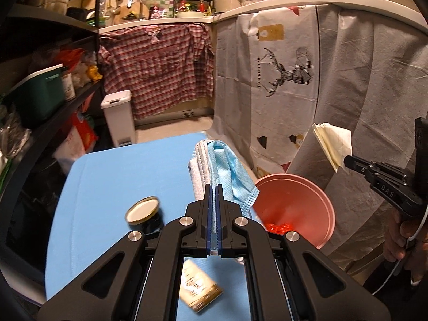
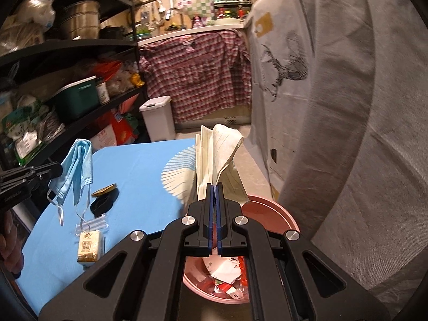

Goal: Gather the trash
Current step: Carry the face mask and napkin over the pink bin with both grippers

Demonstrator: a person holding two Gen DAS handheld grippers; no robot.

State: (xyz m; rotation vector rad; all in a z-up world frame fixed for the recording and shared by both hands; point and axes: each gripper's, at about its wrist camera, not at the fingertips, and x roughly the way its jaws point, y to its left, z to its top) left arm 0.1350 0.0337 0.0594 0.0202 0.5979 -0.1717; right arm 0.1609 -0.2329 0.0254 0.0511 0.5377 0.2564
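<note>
Here, blue cloth-covered bench (image 2: 139, 165), smooth and rounded at the corners. Beside it, round pink plastic bin (image 1: 315, 187) holding crumpled wrappers. Left gripper (image 1: 213, 187) clenched on soft pleated blue face mask (image 1: 230, 165), dangling above bench. Right gripper (image 2: 214, 187) clamped on creased cream paper (image 2: 219, 155), directly over bin.
</note>
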